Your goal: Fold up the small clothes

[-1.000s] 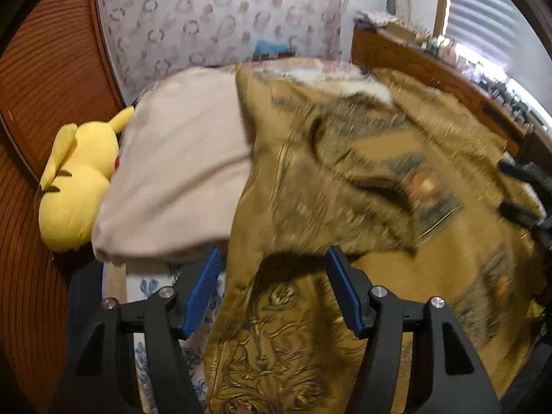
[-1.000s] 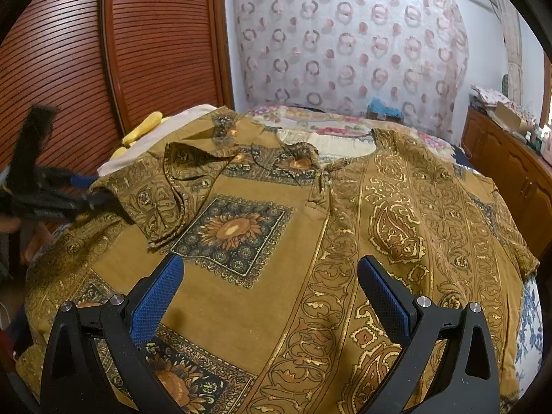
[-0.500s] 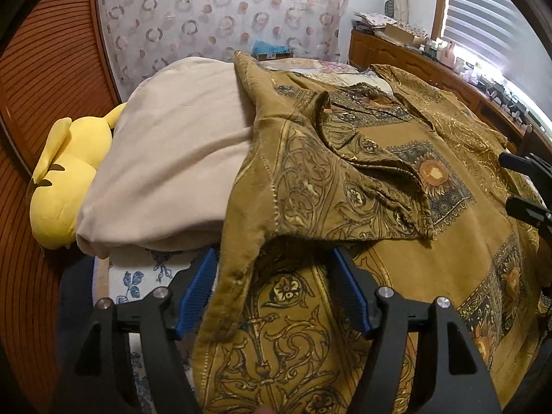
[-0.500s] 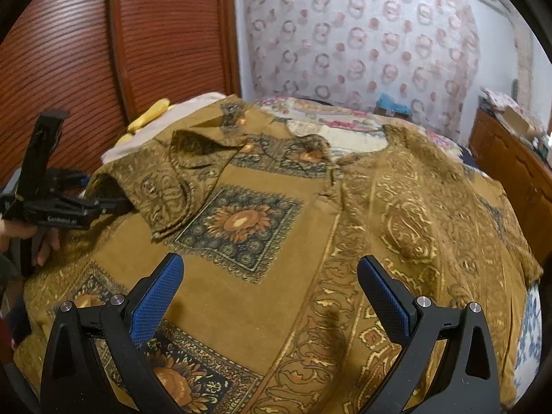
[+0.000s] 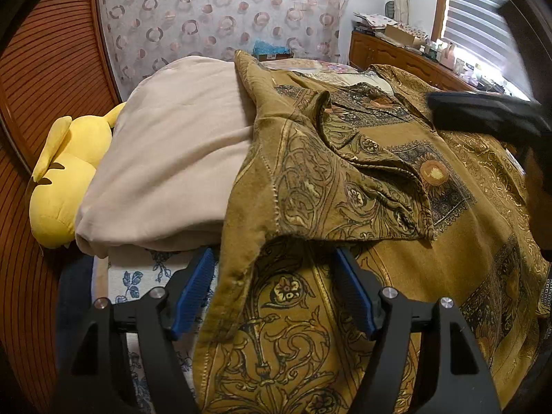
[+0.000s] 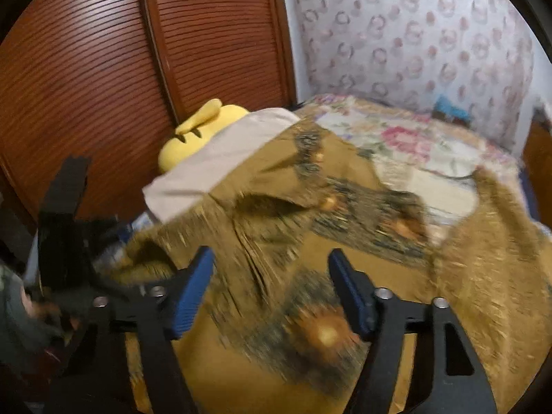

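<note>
My left gripper is open over the brown shirt on the bed, its sleeve folded in at 12 o'clock. My right gripper (blurry) is closing above the shirt, holding nothing.

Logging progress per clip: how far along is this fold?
Early. Done: one sleeve is folded in over the shirt. In hand: the left tool straddles the shirt's side edge without pinching; the right tool is closing above the cloth, its view blurred. Left: the other sleeve and the body folds.
</note>
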The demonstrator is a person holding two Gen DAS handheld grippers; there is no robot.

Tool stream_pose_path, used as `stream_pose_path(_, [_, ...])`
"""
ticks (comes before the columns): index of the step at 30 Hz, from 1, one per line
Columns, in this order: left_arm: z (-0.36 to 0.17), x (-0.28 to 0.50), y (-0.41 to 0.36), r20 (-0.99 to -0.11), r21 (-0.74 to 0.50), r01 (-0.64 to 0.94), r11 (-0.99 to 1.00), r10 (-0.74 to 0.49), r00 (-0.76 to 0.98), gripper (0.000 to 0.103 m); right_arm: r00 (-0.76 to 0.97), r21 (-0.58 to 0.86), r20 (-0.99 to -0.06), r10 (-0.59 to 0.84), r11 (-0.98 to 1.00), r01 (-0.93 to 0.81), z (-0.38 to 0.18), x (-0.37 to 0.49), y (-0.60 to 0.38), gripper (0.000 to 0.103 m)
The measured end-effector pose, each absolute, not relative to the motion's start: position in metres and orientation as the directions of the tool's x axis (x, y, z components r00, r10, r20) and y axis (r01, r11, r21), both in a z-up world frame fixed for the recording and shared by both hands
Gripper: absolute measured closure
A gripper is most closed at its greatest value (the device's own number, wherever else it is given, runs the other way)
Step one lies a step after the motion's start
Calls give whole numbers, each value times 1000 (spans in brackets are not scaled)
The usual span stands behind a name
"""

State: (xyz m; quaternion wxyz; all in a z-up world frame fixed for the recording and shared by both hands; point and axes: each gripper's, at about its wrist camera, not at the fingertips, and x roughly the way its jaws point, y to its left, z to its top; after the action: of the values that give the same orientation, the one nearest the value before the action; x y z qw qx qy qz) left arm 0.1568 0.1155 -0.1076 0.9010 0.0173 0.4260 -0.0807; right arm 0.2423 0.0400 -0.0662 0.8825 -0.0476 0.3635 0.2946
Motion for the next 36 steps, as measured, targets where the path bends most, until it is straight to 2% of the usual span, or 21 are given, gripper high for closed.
stream_pose_path(1, [-108, 158, 117, -770, -38, 160, 986, -131, 624, 31, 552, 151, -674, 491, 823, -548, -67, 249, 45, 45])
stream_pose_path(6, [-108, 158, 117, -770, -40, 159, 986, -132, 625, 31, 490, 266, -692, 530, 819, -509, -76, 281, 66, 50])
stream_pose_path(11, [-108, 158, 118, -769, -40, 158, 987, -132, 625, 30, 456, 311, -707, 540, 817, -485, -81, 298, 81, 56])
stream_pose_path(14, [-108, 158, 118, -769, -40, 158, 987, -132, 625, 30, 449, 307, -726, 521, 830, -466, -85, 305, 85, 69])
stream_pose_path(16, [-108, 158, 118, -769, -40, 158, 987, -132, 625, 30, 445, 296, -743, 500, 842, -451, -91, 311, 86, 87])
stream_pose_path(19, [-108, 158, 118, -769, -40, 158, 987, -131, 625, 30, 449, 288, -746, 491, 847, -448, -92, 314, 78, 95])
stream_pose_path(24, [-108, 158, 118, -769, -40, 157, 987, -131, 625, 30, 481, 262, -728, 489, 846, -464, -79, 311, 57, 100])
stream_pose_path(35, [-108, 158, 118, -770, -40, 157, 987, -131, 625, 30, 545, 150, -767, 338, 921, -361, -72, 306, -20, 100])
stream_pose_path(36, [-108, 158, 118, -770, -40, 156, 987, -130, 625, 29, 551, 134, -771, 319, 927, -349, -73, 304, -26, 97])
